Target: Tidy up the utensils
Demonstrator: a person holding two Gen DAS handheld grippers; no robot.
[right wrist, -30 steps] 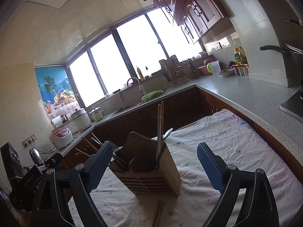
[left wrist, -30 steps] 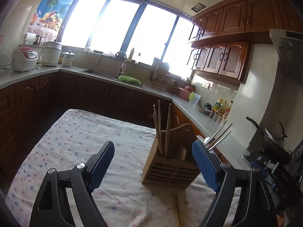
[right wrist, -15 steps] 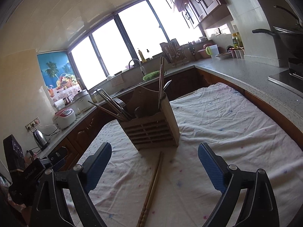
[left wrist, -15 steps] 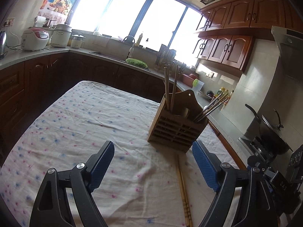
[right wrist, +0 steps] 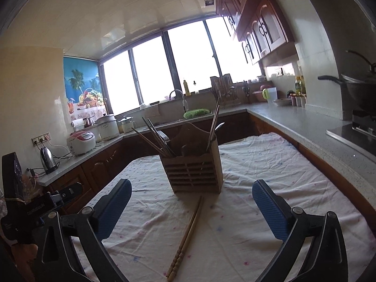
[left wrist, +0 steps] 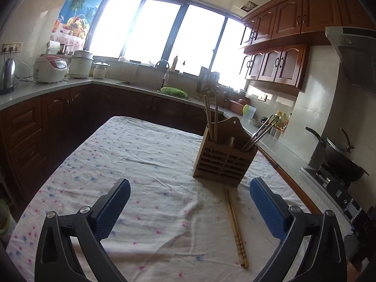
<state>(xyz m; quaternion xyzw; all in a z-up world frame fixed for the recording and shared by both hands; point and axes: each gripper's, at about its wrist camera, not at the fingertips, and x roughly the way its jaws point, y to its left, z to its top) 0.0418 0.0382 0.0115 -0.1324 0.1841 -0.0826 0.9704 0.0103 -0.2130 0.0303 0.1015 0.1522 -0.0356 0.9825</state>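
Observation:
A slatted wooden utensil holder (left wrist: 224,162) stands on the cloth-covered table (left wrist: 131,155), with wooden chopsticks upright in one side and metal utensils leaning out of the other. It also shows in the right wrist view (right wrist: 193,170). A pair of wooden chopsticks (left wrist: 235,225) lies flat on the cloth in front of the holder; in the right wrist view the pair (right wrist: 186,233) lies between the fingers. My left gripper (left wrist: 189,205) is open and empty, above the cloth, short of the holder. My right gripper (right wrist: 191,208) is open and empty, facing the holder from its other side.
Kitchen counters wrap around the table: rice cookers (left wrist: 50,69) and a kettle (left wrist: 7,76) at the left, a sink with a green basket (left wrist: 174,91) under the window, a wok on the stove (left wrist: 340,159) at the right.
Both grippers have pulled back from the holder and tilted down, so it looks smaller and farther. The pair of chopsticks on the cloth has come fully into view. Both stay open.

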